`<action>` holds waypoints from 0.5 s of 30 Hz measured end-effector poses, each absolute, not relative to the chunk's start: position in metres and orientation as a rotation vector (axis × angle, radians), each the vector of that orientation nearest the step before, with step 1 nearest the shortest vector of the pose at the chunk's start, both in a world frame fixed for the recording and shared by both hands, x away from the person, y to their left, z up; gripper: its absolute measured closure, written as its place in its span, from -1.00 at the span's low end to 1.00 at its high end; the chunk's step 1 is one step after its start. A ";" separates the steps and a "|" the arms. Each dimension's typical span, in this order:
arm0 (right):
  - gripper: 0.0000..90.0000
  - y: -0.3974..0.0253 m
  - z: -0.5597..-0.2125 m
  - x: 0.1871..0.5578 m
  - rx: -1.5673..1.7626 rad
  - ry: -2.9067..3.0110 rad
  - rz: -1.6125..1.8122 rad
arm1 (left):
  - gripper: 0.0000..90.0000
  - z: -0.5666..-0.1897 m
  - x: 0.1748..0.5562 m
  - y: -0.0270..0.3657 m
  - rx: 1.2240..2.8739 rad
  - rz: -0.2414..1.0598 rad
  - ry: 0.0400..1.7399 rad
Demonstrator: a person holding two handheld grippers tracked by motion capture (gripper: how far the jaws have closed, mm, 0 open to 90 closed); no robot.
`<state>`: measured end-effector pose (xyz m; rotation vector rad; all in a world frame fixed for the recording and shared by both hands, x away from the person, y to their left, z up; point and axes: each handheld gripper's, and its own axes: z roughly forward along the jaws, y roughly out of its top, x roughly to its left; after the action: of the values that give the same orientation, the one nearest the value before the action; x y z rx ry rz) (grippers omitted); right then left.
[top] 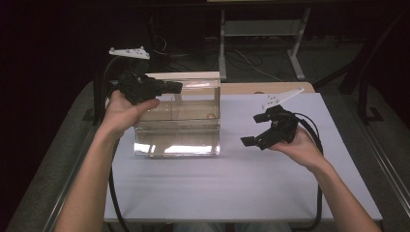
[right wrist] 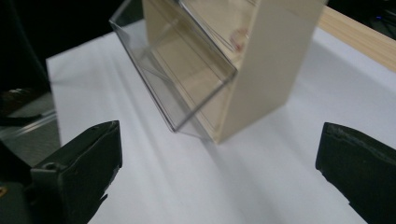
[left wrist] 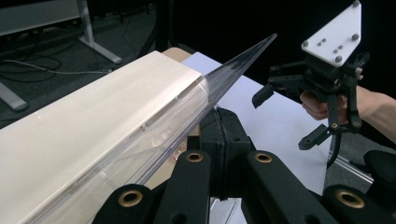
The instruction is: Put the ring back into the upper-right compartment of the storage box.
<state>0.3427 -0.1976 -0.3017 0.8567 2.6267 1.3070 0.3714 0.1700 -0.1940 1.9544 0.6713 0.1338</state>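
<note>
A clear plastic box (top: 176, 130) with a cream panel along its far side stands on a white sheet (top: 241, 183). My left gripper (top: 176, 87) is at the box's upper left corner, jaws pressed together. In the left gripper view it (left wrist: 223, 128) lies just beside the clear top edge of the box (left wrist: 93, 126), with nothing visible between the pads. My right gripper (top: 252, 129) hovers to the right of the box, wide open and empty. The right gripper view has it (right wrist: 219, 172) facing the box's end (right wrist: 187, 70) from a short distance. It (left wrist: 283, 121) also appears in the left gripper view.
A wooden board (top: 270, 88) lies behind the box at the sheet's far edge. Table legs (top: 222, 48) and cables stand on the dark floor beyond. The white sheet has bare room in front of and right of the box.
</note>
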 end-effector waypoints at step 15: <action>-0.98 -0.229 -0.329 0.315 0.944 2.551 1.350 | 0.98 -0.194 0.371 0.169 1.958 0.140 0.674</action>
<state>0.3149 -0.2294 -0.3288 0.9437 2.5508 1.3498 0.3708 0.1689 -0.1939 1.9579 0.6744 0.1403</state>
